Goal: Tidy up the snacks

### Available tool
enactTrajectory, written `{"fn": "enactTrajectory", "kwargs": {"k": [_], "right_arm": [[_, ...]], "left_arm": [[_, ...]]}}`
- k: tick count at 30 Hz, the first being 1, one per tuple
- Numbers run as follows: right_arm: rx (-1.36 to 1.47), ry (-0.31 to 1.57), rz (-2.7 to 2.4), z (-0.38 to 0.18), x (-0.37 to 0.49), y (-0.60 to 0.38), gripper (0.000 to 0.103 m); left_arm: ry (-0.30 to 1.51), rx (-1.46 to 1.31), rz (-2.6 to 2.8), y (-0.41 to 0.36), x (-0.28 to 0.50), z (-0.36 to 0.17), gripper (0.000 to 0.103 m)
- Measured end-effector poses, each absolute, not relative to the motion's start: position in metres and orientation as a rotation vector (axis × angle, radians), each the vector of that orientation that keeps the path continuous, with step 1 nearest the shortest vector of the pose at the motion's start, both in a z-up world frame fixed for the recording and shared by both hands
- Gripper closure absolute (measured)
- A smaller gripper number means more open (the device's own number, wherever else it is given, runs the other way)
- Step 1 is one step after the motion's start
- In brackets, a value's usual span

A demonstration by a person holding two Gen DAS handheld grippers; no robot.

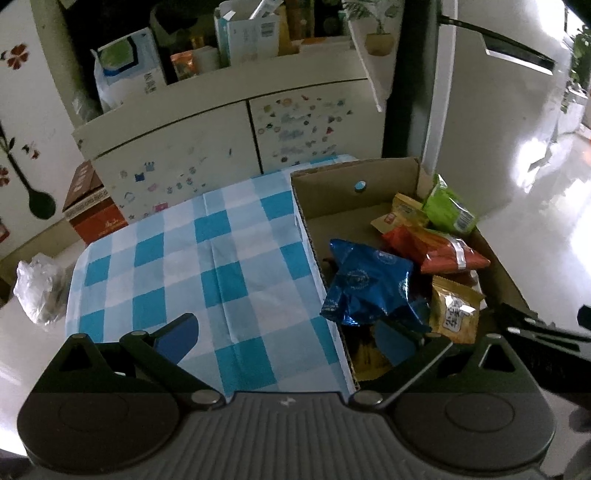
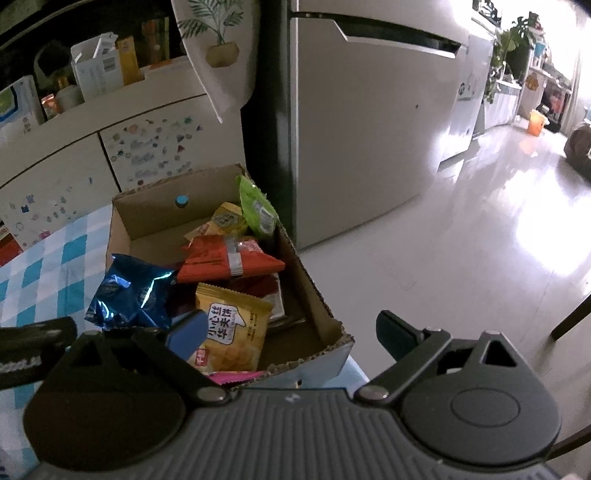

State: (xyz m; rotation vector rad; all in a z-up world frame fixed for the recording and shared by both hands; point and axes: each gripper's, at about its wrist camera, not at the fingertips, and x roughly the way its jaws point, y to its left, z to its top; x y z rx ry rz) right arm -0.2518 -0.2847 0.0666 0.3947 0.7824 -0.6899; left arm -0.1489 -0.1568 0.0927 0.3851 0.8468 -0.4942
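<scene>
A cardboard box (image 1: 332, 181) (image 2: 310, 295) sits on the blue checked tablecloth (image 1: 207, 258) and holds several snack packets: a blue foil bag (image 1: 365, 284) (image 2: 129, 288), a red packet (image 1: 436, 247) (image 2: 225, 258), a green packet (image 1: 448, 205) (image 2: 256, 206) and a yellow packet (image 1: 456, 310) (image 2: 232, 328). My left gripper (image 1: 286, 338) is open and straddles the box's left wall, one finger over the cloth, the other inside the box. My right gripper (image 2: 291, 332) is open above the box's near right corner, holding nothing.
A white cabinet with stickers (image 1: 229, 140) stands behind the table, with boxes and packets on its shelf (image 1: 243, 33). A refrigerator (image 2: 369, 122) is to the right, shiny floor (image 2: 480, 229) beyond. An orange-brown carton (image 1: 92, 206) and a plastic bag (image 1: 37, 288) lie on the floor left.
</scene>
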Motion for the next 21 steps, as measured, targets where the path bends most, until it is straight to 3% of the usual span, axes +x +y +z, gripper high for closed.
{"fn": "enactTrajectory", "kwargs": {"k": [21], "right_arm": [[0.304, 0.817, -0.593, 0.073, -0.246, -0.296, 0.005]], "left_arm": [[0.903, 0.322, -0.375, -0.17, -0.156, 0.082, 0.0]]}}
